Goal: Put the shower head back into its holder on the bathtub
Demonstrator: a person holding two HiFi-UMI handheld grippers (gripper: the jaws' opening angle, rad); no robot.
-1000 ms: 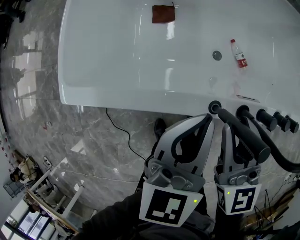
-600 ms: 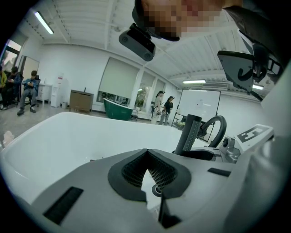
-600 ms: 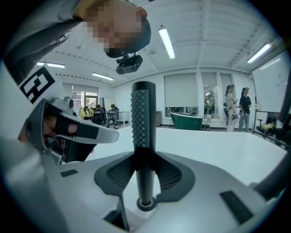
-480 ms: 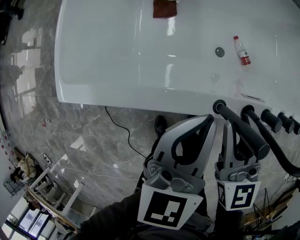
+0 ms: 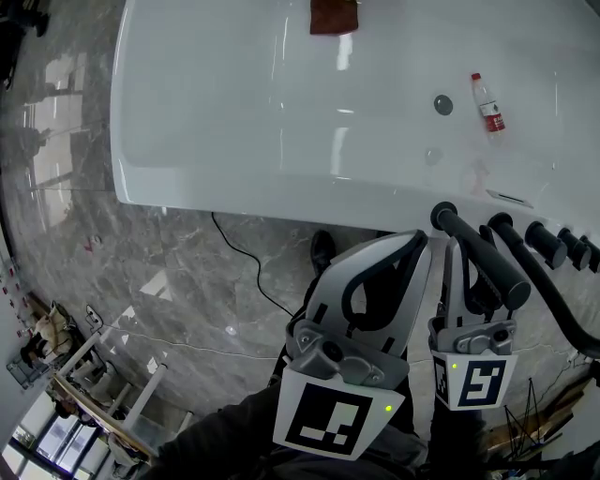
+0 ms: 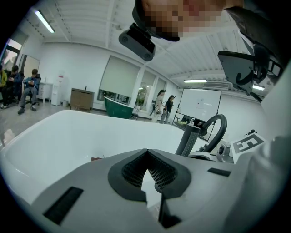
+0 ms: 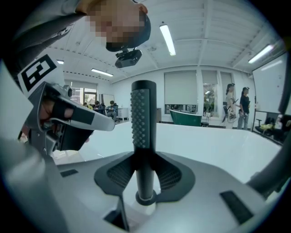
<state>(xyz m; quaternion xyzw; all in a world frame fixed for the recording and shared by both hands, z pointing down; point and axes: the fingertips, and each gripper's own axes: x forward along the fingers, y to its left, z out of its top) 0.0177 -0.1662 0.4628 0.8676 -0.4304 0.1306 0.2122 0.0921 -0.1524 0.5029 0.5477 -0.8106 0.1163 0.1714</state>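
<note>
A polished grey marble floor [image 5: 75, 187] crossed by a thin black cable [image 5: 248, 267] lies left of the glossy white bathtub [image 5: 234, 141]. The tub holds a flat brown cloth [image 5: 333, 17] and, further right, a clear plastic bottle [image 5: 487, 103] whose red label is too small to read. The left gripper [image 5: 417, 240], grey plastic with ribbed black pads and a black-and-white square marker, is clenched on nothing, while the right gripper [image 7: 144, 164] grasps the black shower head [image 5: 483, 262] by its knobbly cylindrical handle, its lower end at the round holder [image 7: 145, 198] on the tub's rim, left of a row of black knobs [image 5: 539, 239].
</note>
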